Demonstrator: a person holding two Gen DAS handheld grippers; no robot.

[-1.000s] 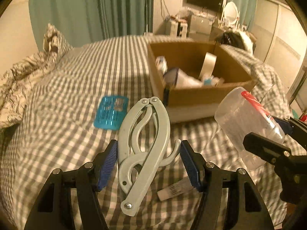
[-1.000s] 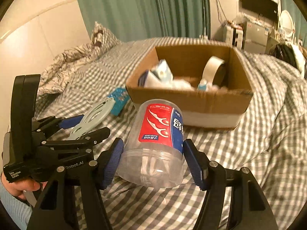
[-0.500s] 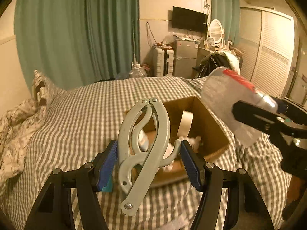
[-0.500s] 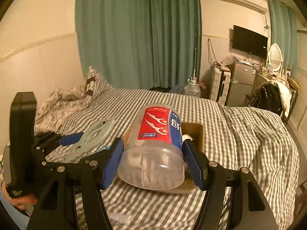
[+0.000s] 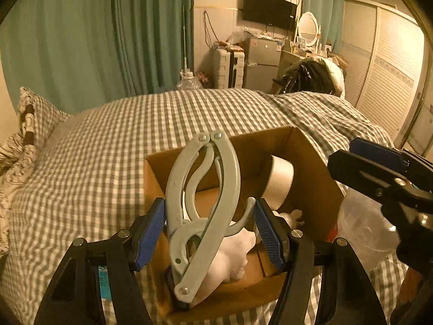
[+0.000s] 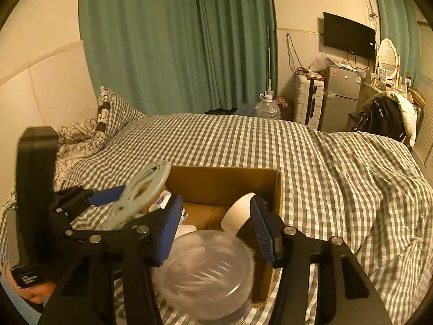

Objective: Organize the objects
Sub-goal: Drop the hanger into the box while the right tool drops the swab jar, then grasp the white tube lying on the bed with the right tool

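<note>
My left gripper [image 5: 209, 227] is shut on a pale grey folding hanger [image 5: 203, 197] and holds it above the open cardboard box [image 5: 314, 173] on the checked bed. The hanger also shows in the right wrist view [image 6: 140, 192]. My right gripper [image 6: 213, 230] is open; the clear plastic jar [image 6: 205, 270] is blurred just below its fingers, over the box's near edge [image 6: 266, 279]. The jar also shows in the left wrist view [image 5: 365, 227]. The box holds a tape roll [image 5: 280, 181] and white items [image 5: 230, 260].
A blue card [image 5: 104, 281] lies on the checked bedspread [image 5: 108, 162] left of the box. Pillows [image 6: 89, 132] sit at the bed's left. Green curtains, a fridge [image 6: 338, 97], a TV and a chair with clothes stand beyond the bed.
Both grippers have moved over the box. The right gripper has opened and the jar has left its fingers and is dropping. The left still holds the hanger.
</note>
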